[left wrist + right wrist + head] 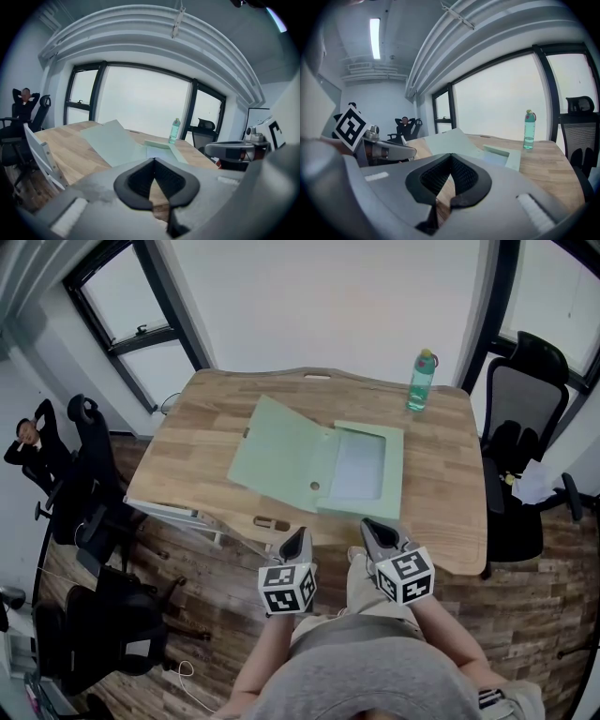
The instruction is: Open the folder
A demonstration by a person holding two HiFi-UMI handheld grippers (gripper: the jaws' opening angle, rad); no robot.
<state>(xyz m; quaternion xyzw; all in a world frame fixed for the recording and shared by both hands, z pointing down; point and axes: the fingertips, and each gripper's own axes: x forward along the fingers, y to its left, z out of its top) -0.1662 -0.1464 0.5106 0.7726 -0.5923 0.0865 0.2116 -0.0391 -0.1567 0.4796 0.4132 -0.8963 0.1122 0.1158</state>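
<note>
Wooden table (441, 512) lies before me. Just short of its near edge I hold my left gripper (301, 533) and right gripper (371, 525), both clenched on nothing. Beyond them the green folder (281, 451) lies open mid-table, its cover swung left. Farthest back, a teal bottle (422, 381) stands at the right corner.

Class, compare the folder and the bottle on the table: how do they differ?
The folder lies flat and open; the bottle stands upright, capped, at the far edge of the table. The folder is broad and thin; the bottle slim and tall. Both are greenish.
</note>
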